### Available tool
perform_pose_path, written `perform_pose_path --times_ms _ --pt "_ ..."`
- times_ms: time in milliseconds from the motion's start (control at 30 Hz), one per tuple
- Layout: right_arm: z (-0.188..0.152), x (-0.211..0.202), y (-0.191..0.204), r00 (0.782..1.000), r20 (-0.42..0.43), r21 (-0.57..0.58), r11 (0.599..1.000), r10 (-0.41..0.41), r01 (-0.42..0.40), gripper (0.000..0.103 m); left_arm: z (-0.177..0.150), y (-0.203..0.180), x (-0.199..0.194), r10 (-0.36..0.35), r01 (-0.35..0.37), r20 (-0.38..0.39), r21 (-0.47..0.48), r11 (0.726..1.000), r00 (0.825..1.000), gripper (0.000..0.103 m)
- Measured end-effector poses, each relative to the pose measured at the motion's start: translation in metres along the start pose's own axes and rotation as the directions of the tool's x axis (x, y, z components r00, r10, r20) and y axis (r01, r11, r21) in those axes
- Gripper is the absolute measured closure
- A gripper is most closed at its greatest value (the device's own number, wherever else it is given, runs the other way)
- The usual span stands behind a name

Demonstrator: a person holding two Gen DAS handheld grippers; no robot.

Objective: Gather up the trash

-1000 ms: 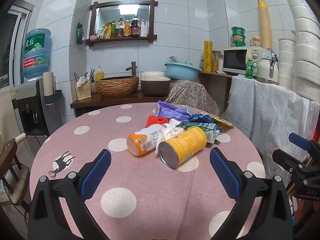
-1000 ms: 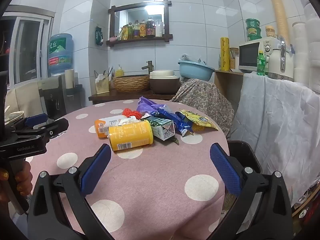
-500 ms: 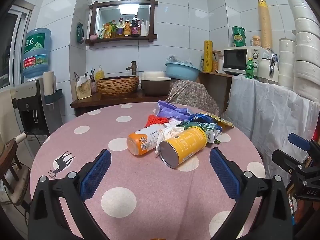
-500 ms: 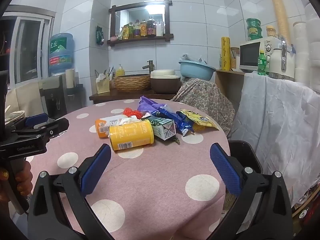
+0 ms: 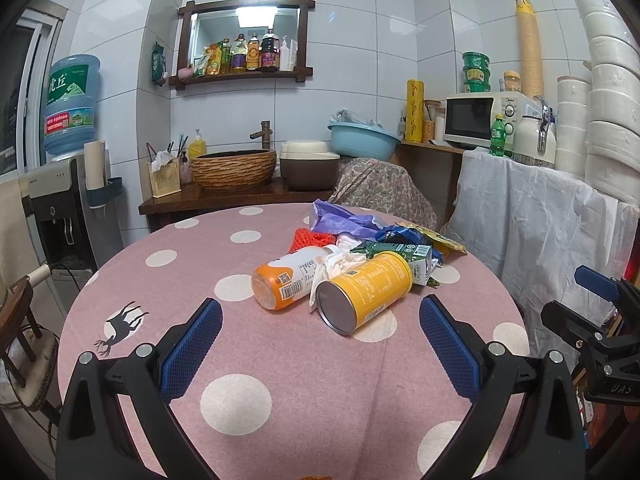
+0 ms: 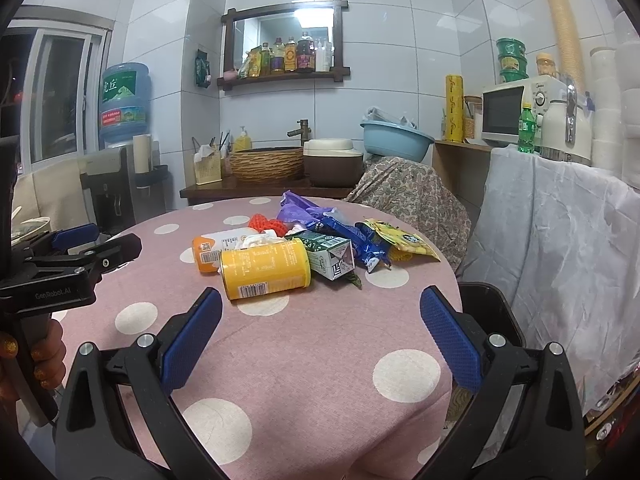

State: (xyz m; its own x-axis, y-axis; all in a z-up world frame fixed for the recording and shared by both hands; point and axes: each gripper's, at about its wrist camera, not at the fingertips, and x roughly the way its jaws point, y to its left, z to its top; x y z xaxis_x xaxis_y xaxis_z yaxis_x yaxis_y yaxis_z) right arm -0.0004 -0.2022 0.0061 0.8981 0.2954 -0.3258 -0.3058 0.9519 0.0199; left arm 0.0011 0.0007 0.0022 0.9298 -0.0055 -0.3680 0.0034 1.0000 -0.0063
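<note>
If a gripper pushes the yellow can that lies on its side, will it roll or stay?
The yellow cylindrical can lies on its side, so it would probably roll. The white crumpled tissue and green carton touching it may slow it. It looks rigid, possibly empty and light.

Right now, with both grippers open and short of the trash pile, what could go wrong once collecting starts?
1. The yellow cylindrical can lies on its side, so a nudge could roll it across the pink polka-dot tablecloth.
2. The crumpled white tissue rests against the can and the orange-and-white bottle, so a grasp may drag neighbours.
3. The black bin sits beside the table, partly hidden, so drops may miss.
</note>
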Motion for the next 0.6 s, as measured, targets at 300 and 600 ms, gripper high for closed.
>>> perform_pose_path --times_ms 300,600 --pt "-0.0008 0.0023 -0.0011 1.0 -0.004 0.008 1.0 0.009 -0.009 0.005 0.0002 0.0006 0.0003 0.003 -0.003 0.001 0.0 1.0 1.0 0.005" --pt "-0.0004 0.0005 -0.0022 1.0 0.003 0.01 1.0 0.007 -0.007 0.005 -0.0002 0.0009 0.0016 0.002 -0.002 0.0 0.005 1.0 1.0 0.005"
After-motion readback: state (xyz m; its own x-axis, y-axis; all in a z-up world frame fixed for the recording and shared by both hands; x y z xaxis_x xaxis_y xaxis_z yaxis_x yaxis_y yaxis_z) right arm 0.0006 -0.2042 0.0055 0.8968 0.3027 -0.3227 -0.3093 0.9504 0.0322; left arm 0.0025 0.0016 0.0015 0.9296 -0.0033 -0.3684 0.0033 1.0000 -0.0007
